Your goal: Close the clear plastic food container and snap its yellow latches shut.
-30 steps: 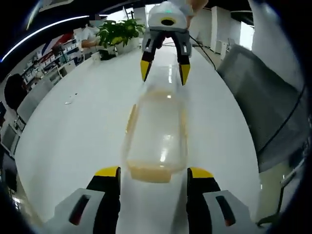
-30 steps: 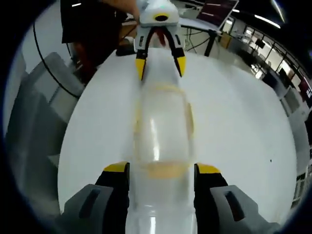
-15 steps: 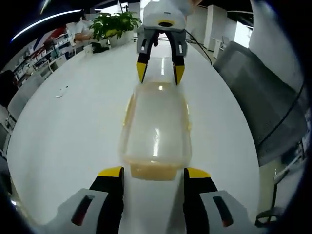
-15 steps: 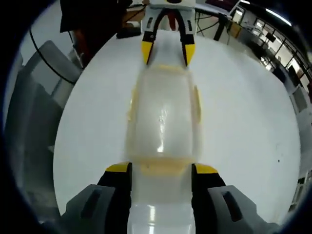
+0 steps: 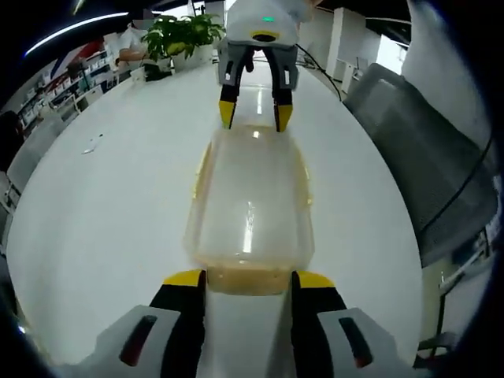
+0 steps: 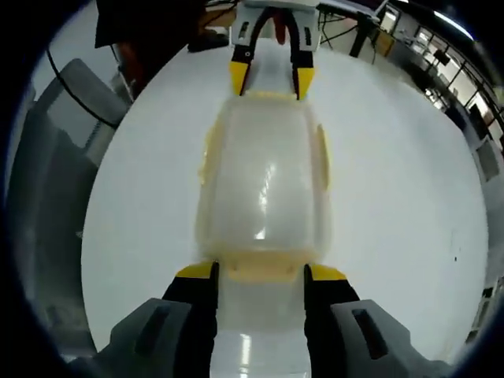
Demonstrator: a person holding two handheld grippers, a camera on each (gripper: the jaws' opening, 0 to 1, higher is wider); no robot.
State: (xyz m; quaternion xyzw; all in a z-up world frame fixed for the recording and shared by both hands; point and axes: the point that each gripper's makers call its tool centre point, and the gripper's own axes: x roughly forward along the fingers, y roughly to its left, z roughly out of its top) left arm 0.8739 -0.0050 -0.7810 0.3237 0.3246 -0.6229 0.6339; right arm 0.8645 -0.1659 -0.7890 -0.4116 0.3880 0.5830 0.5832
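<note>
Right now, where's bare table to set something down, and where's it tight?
Bare white table runs along both long sides of the clear container: toward the plant on one side, toward the grey chair on the other. Tight at both short ends, where the left tongs and right tongs stand open.

A glossy white oval table (image 5: 118, 205) spreads wide. A leafy green potted plant (image 5: 183, 33) stands at its far end. A grey mesh-backed office chair (image 5: 425, 157) sits beside the table's edge; another grey chair (image 6: 55, 150) stands alongside.
</note>
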